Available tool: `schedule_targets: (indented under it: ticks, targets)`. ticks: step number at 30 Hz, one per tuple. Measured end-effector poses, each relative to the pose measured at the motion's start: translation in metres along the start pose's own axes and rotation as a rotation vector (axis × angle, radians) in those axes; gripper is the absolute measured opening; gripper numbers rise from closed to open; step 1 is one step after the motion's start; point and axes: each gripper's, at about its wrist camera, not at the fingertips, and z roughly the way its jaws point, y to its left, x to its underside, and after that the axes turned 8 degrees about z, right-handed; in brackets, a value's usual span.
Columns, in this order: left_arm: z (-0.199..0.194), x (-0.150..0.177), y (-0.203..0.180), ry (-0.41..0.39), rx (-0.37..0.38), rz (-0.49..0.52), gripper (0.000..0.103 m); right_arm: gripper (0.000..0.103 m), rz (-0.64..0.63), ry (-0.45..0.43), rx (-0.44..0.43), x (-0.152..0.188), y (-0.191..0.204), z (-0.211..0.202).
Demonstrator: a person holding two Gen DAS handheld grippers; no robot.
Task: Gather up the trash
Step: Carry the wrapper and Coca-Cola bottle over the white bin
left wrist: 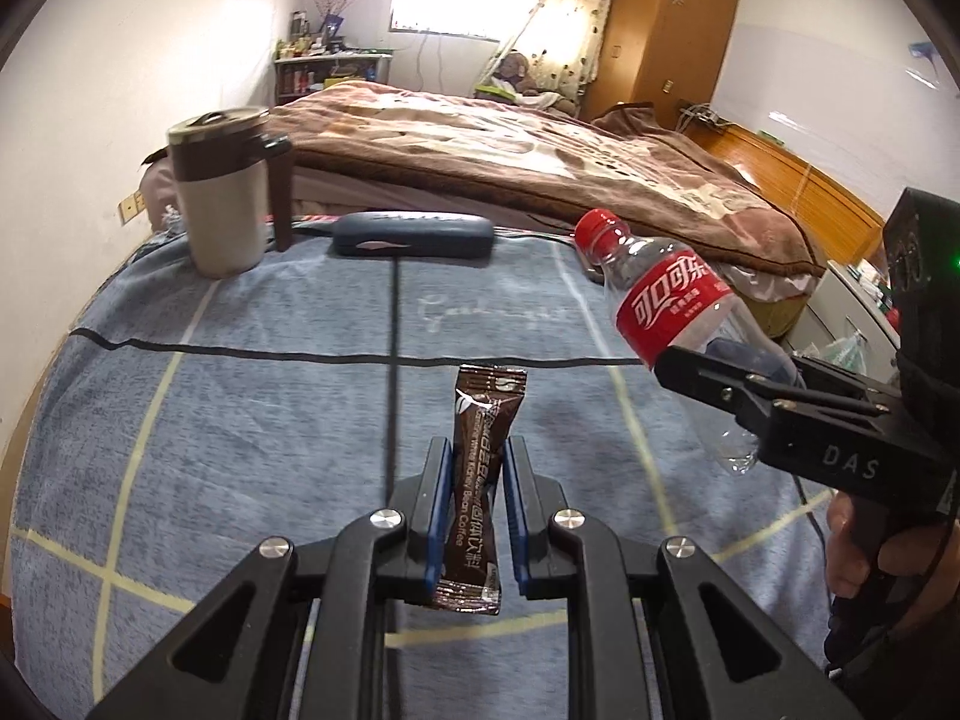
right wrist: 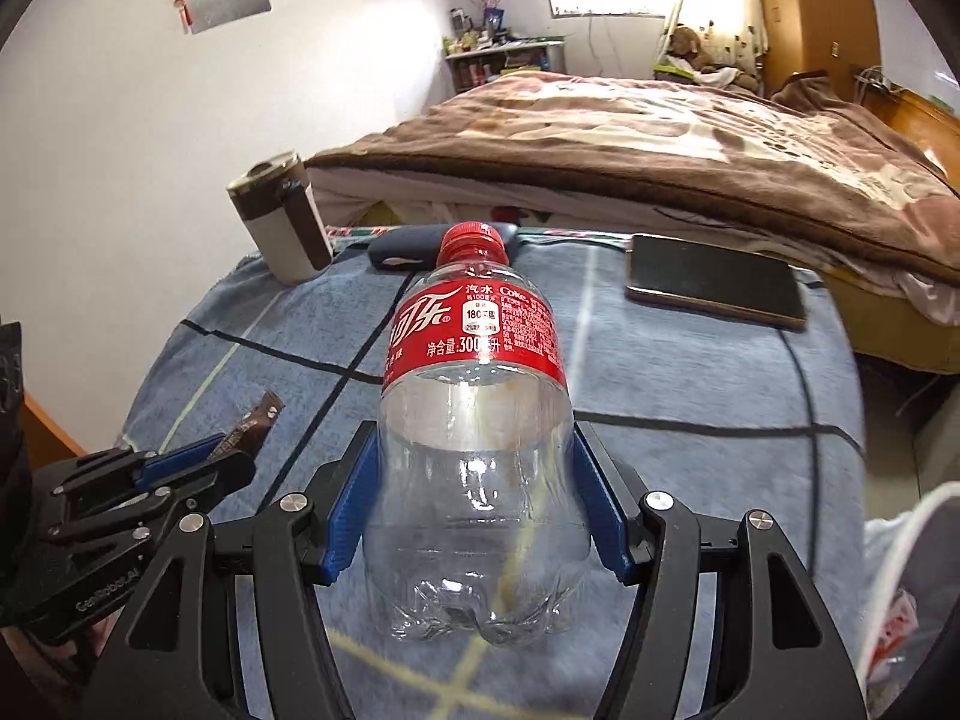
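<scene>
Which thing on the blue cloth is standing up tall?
The beige mug with the brown lid stands upright. The dark blue case and the phone both lie flat.

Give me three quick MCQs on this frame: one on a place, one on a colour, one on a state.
1. Where is the phone?
A. flat on the blue cloth
B. on the bed
C. inside the mug

2. What colour is the bottle cap?
A. white
B. red
C. green

3. What is the left gripper doing?
A. open and empty
B. shut on the coffee sachet
C. shut on the mug

Key: 1 A, it lies flat on the cloth near the bed edge. 2 B, the cap matches the red label. 3 B, the jaws pinch the brown sachet, which is clear of the cloth.
</scene>
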Motion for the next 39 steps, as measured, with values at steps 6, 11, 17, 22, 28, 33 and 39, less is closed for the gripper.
schedule_targets:
  ticks: [6, 11, 17, 22, 28, 33, 39]
  targets:
    - [-0.010, -0.006, -0.035, -0.019, 0.015, 0.060, 0.018, 0.064, 0.039, -0.046, 0.012, 0.009, -0.020, -0.031]
    - [-0.015, -0.012, -0.068, -0.040, 0.052, 0.107, 0.018, 0.064, 0.073, -0.084, 0.038, 0.017, -0.041, -0.056]
    - [-0.014, -0.015, -0.110, -0.045, 0.100, 0.159, 0.018, 0.064, 0.124, -0.117, 0.085, 0.029, -0.072, -0.081]
    - [-0.011, -0.017, -0.145, -0.042, 0.141, 0.198, 0.018, 0.064, 0.160, -0.140, 0.128, 0.036, -0.092, -0.096]
    - [-0.008, -0.020, -0.184, -0.045, 0.190, 0.238, 0.018, 0.064, 0.201, -0.167, 0.174, 0.044, -0.116, -0.113]
    - [-0.003, -0.022, -0.217, -0.041, 0.235, 0.273, 0.018, 0.064, 0.245, -0.189, 0.215, 0.053, -0.140, -0.131]
    - [0.008, -0.025, -0.258, -0.026, 0.286, 0.309, 0.018, 0.064, 0.281, -0.194, 0.302, 0.061, -0.168, -0.144]
